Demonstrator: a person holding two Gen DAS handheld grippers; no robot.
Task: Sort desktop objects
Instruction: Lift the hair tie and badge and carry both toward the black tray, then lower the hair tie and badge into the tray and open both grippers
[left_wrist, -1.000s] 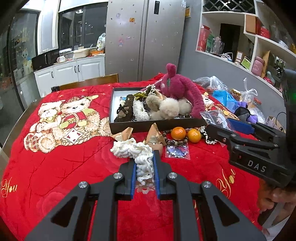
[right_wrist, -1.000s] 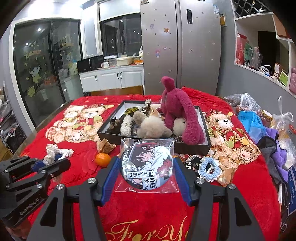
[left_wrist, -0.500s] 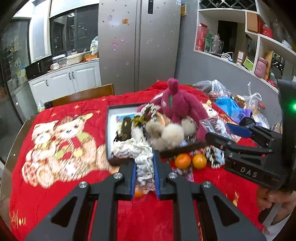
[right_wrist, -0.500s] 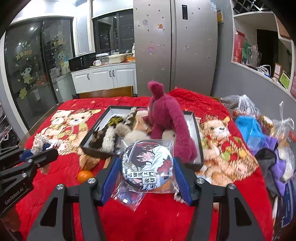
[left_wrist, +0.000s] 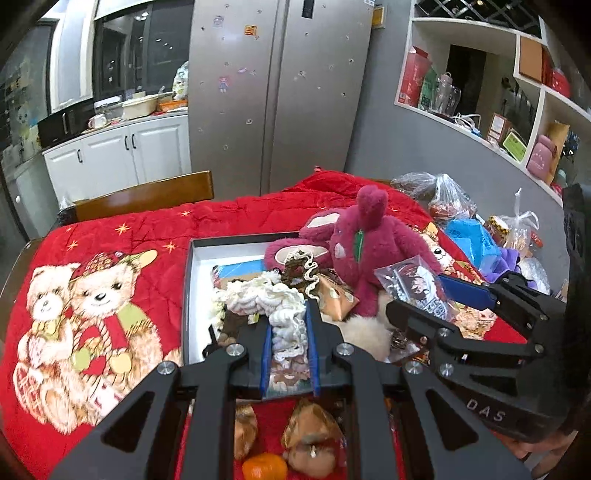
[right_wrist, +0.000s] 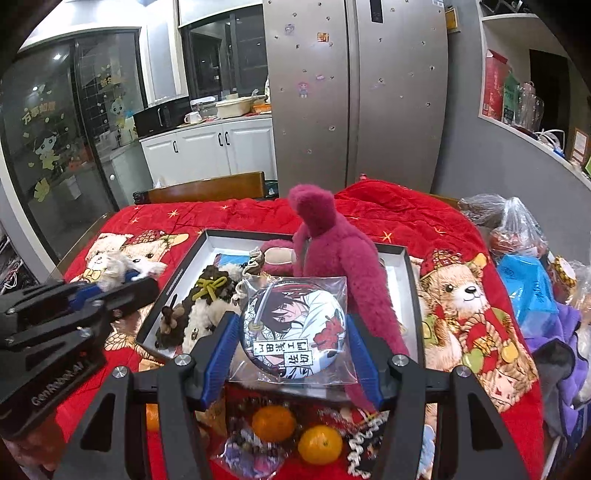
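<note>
My left gripper (left_wrist: 288, 328) is shut on a white crocheted scrunchie (left_wrist: 266, 299) and holds it over the near part of the dark box (left_wrist: 188, 295). My right gripper (right_wrist: 291, 332) is shut on a round anime badge in a clear bag (right_wrist: 291, 328), held over the box's front edge (right_wrist: 147, 332). The box holds a magenta plush rabbit (right_wrist: 332, 258), fluffy pompoms and dark scrunchies (right_wrist: 207, 295). The right gripper (left_wrist: 461, 295) shows at the right of the left wrist view; the left gripper (right_wrist: 110, 284) shows at the left of the right wrist view.
Two tangerines (right_wrist: 295, 432), bead bracelets and a black-white scrunchie (right_wrist: 365, 439) lie on the red bear-print blanket (right_wrist: 480, 332) in front of the box. Plastic bags and cloths (right_wrist: 528, 280) crowd the right edge. A wooden chair back (left_wrist: 144, 199) stands behind the table.
Both grippers have risen and moved forward with their loads, from above the blanket in front of the box to over the box itself.
</note>
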